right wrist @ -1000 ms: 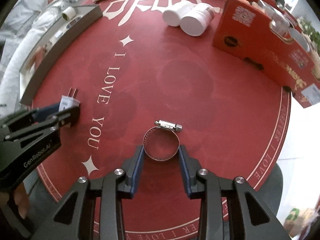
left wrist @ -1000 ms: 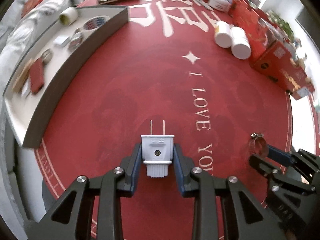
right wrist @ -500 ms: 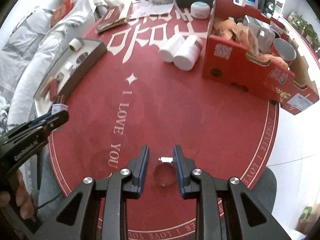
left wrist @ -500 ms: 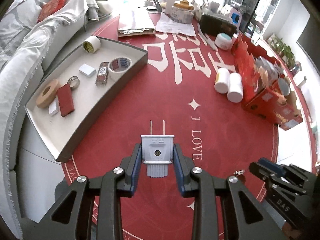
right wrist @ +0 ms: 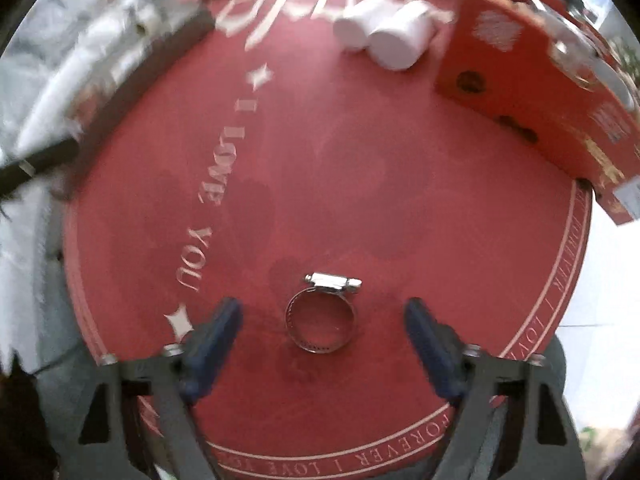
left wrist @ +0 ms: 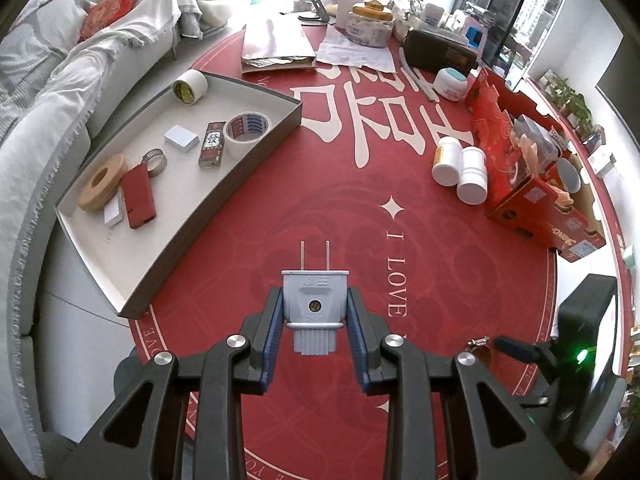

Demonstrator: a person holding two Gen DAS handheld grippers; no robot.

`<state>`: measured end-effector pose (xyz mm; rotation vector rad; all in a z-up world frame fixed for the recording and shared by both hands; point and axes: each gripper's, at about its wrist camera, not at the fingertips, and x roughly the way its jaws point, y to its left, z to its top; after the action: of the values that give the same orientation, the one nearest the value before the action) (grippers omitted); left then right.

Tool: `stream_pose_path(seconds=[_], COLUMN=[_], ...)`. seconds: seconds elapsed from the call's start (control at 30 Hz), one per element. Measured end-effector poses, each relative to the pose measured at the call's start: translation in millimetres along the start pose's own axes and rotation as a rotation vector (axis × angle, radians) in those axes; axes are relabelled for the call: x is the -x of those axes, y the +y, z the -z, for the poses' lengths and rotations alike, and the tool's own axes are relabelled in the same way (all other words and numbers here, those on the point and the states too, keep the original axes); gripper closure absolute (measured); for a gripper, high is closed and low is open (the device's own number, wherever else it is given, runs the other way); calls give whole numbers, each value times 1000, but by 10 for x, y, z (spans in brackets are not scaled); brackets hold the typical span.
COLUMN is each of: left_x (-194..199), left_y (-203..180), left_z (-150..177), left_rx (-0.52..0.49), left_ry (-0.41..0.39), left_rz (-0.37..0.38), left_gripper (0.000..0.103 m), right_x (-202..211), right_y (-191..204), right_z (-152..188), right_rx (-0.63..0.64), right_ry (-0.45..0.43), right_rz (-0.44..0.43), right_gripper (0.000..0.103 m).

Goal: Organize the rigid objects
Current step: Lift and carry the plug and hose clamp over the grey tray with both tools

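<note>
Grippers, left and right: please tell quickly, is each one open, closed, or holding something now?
Left gripper: closed on the grey two-pin plug.
Right gripper: jaws opening; the hose clamp lies between them on the mat, untouched.

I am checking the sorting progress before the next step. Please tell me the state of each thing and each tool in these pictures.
Left tool: shut on the plug, lifted above the mat.
Plug: held, prongs pointing forward.
Right tool: jaws opening, pads clear of the hose clamp.
Hose clamp: lying flat on the mat, between the pads.
Tray: holds tape rolls and small items.
</note>
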<state>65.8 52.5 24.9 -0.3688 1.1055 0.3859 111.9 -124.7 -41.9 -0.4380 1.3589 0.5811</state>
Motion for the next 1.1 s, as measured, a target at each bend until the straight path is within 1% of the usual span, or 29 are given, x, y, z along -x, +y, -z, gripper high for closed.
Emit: stream_pose_path(seconds=[0.03,0.1,0.17,0.23,0.3,0.4,0.5,0.53,0.6,0.67,0.73,0.77,0.83,0.87,0.93,1.03,1.1], left_x=[10,24,68,147,307,596,911,995,1188,1358,1492,1544,1583,1585,1549,1353,1179], left_y=[5,15,20,20,6,-46,-50,-35,20,97,223,318,471,596,765,1028,1180], left_z=[-4,-18,-37,-80,-171,-340,-554,-617,-743,-855,-974,-1043,-1125,-1169,-1201,-1255,-1273], left_rx=[3,6,8,18,27,23,34,38,46,52,74,92,125,158,199,253,291], left_ry=[-1,-4,-8,-21,-59,-131,-202,-221,-273,-325,-365,-383,-401,-407,-415,-388,-351], left_rz=[-2,-9,-14,-10,4,19,41,44,43,23,2,-14,-47,-60,-88,-134,-141], left_gripper=[70,70,70,70,70,70,70,70,70,70,70,70,70,70,70,70,70], right_x=[4,29,61,160,346,670,1088,1274,1547,1745,1982,2063,2205,2271,2317,2278,2155], right_y=[87,174,197,153,58,-10,23,55,150,269,410,433,570,666,799,977,1171], right_z=[-8,-12,0,19,21,-52,-223,-305,-481,-652,-892,-938,-1137,-1259,-1448,-1691,-1866], right_rx=[39,75,70,42,-13,-55,-78,-80,-74,-64,-44,-38,-16,-4,13,34,59], right_ry=[-16,-31,-46,-80,-129,-214,-314,-358,-420,-466,-511,-521,-548,-564,-575,-566,-547], right_rz=[54,60,76,52,-1,-44,-109,-132,-162,-195,-252,-263,-283,-287,-303,-315,-276], right_gripper=[47,67,67,67,67,67,67,67,67,67,67,67,67,67,67,67,67])
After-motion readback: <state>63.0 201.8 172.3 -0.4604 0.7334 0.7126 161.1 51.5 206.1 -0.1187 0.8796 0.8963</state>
